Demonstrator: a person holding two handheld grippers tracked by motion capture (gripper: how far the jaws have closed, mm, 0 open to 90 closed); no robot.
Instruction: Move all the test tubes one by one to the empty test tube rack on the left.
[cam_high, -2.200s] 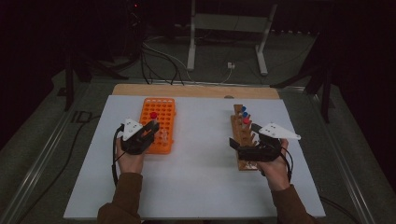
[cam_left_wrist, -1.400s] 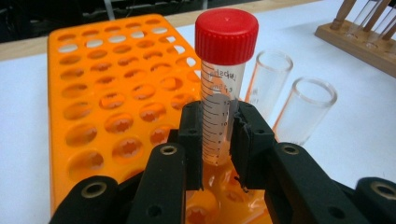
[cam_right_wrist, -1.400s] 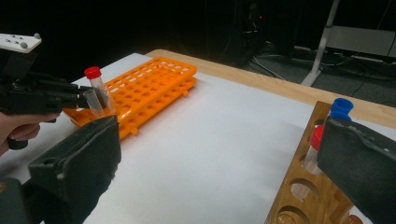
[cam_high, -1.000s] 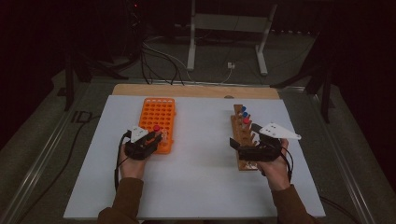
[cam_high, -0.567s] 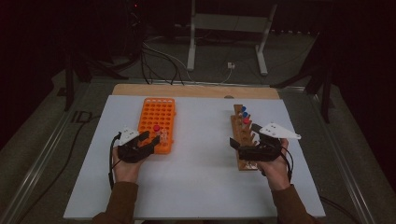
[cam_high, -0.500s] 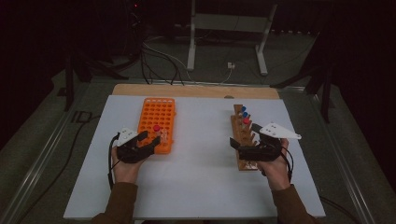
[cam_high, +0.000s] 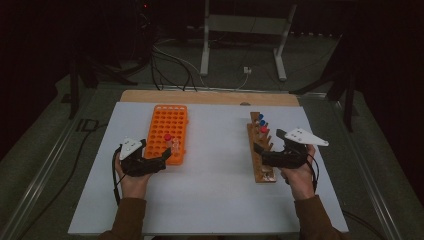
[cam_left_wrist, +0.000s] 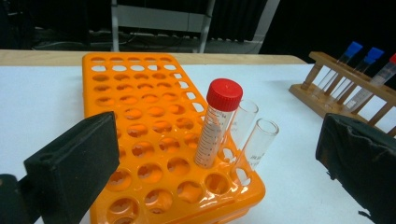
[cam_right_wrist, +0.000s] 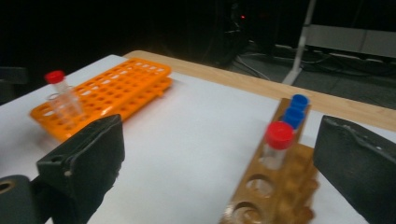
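A red-capped tube (cam_left_wrist: 218, 122) stands upright in the orange rack (cam_left_wrist: 140, 116), near its front right corner, with two clear uncapped tubes (cam_left_wrist: 256, 142) beside it. My left gripper (cam_left_wrist: 219, 154) is open just in front of it. Its jaws have just been opening, and the pads stand well clear of the tube on both sides. In the high view the left gripper (cam_high: 159, 159) sits at the near end of the orange rack (cam_high: 167, 127). My right gripper (cam_high: 260, 154) is open beside the wooden rack (cam_high: 261, 165), which holds a red-capped tube (cam_right_wrist: 278, 140) and two blue-capped tubes (cam_right_wrist: 297, 108).
A white mat (cam_high: 215, 190) covers the table, with a wooden strip (cam_high: 210, 97) along its far edge. Beyond the table stand a metal frame (cam_high: 245, 30) and loose cables (cam_high: 170, 60) on the floor. A bare stretch of mat separates the two racks.
The left gripper lowered the red-capped tube into the orange rack, opened its jaws and drew back a little toward the person. The right hand has kept still.
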